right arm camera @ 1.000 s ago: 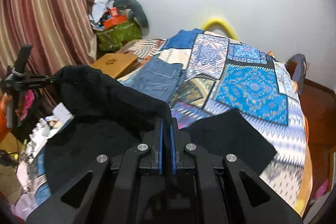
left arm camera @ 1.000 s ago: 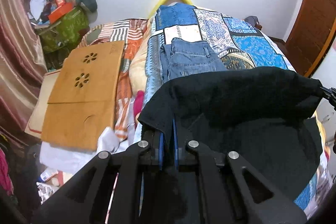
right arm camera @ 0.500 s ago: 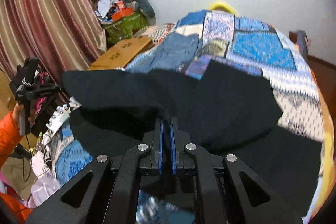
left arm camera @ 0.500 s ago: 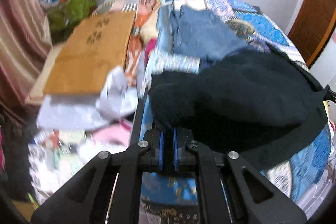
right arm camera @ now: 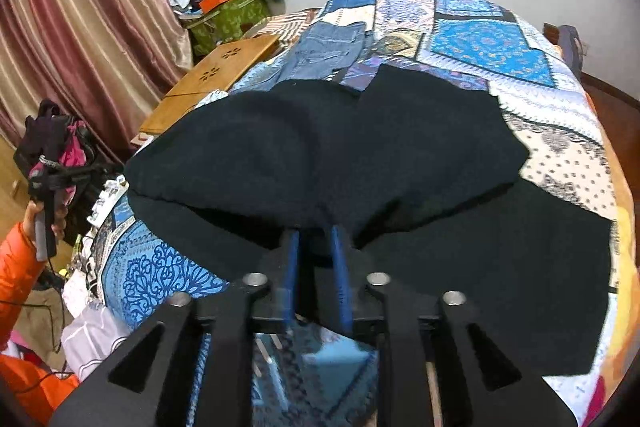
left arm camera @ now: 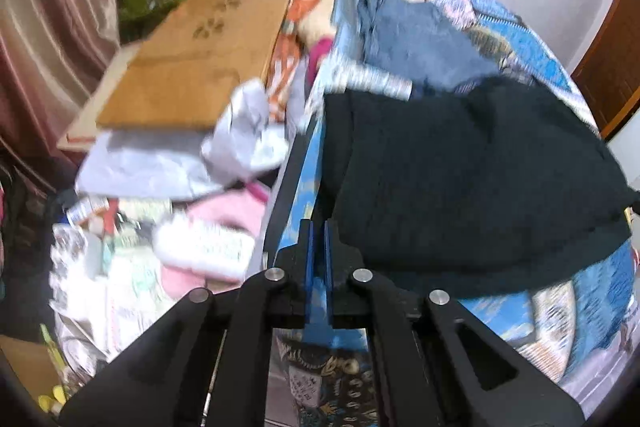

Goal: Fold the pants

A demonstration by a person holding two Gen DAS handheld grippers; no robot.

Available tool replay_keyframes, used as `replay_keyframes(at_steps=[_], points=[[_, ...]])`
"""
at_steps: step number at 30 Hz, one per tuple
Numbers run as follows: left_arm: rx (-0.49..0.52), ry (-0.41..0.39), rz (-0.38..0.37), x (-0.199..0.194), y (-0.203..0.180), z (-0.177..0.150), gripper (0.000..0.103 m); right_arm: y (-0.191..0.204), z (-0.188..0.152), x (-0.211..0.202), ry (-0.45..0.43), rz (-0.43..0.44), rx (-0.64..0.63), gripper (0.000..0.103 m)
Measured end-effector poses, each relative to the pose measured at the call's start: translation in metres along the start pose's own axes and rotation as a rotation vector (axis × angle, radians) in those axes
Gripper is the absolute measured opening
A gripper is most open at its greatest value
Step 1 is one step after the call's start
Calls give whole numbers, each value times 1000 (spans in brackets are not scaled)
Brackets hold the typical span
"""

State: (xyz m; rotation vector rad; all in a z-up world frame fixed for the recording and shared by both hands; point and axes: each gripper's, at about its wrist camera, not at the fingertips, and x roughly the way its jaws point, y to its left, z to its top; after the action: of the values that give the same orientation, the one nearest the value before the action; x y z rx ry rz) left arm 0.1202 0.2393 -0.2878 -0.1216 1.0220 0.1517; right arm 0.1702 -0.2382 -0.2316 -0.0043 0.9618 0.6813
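A bed covered by a blue, white and purple patchwork bedspread (right arm camera: 488, 43) fills most of both wrist views, with a plain white wall behind it. A folded pair of blue jeans (right arm camera: 334, 47) lies on the far left part of the bedspread, just beyond the black fabric. To the left of the bed, a flat wooden board (left arm camera: 200, 55) with flower-shaped cutouts rests on a pile of clutter: white cloth, pink items and papers, blurred in the left view. Farther back stands a green patterned bag (right arm camera: 228, 17) with an orange box on top, beside a striped maroon curtain (right arm camera: 84, 23). Black pants (right arm camera: 360, 155) lie across the near end of the bed, one layer folded over another so the upper layer bulges in soft rounded humps above a flat lower layer that reaches toward the right edge of the bed. The left gripper (left arm camera: 317, 251) sits at the left edge of the bed with its blue-lined jaws drawn together to a thin slit; the pants edge lies just right of the tips, and whether any fabric is pinched cannot be told. The right gripper (right arm camera: 316, 239) has just been opening its jaws, which now stand a little apart with the folded pants edge draped at their tips. In the right view, a hand (right arm camera: 42, 219) in an orange sleeve holds the left gripper's handle.
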Motion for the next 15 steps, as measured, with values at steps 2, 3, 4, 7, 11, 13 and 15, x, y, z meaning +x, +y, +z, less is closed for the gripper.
replay_keyframes(at_steps=[2, 3, 4, 7, 11, 13, 15], points=[[7, -31, -1, -12, -9, 16, 21, -7, 3, -12, -26, -20, 27, 46], [10, -46, 2, -16, -16, 26, 39, -11, 5, -17, -45, -23, 40, 46], [8, -58, 8, -18, -22, 32, 49, -16, 9, -22, -56, -25, 52, 46], [27, -113, 1, -24, -44, 53, 60, -29, 26, -29, -62, -59, 91, 51], [71, -128, -27, -17, -80, 83, 65, -40, 57, -26, -85, -104, 74, 61], [83, -128, -39, -10, -97, 97, 72, -46, 73, -19, -86, -100, 66, 61], [100, -130, -46, -2, -112, 109, 77, -54, 90, -7, -77, -87, 67, 67]])
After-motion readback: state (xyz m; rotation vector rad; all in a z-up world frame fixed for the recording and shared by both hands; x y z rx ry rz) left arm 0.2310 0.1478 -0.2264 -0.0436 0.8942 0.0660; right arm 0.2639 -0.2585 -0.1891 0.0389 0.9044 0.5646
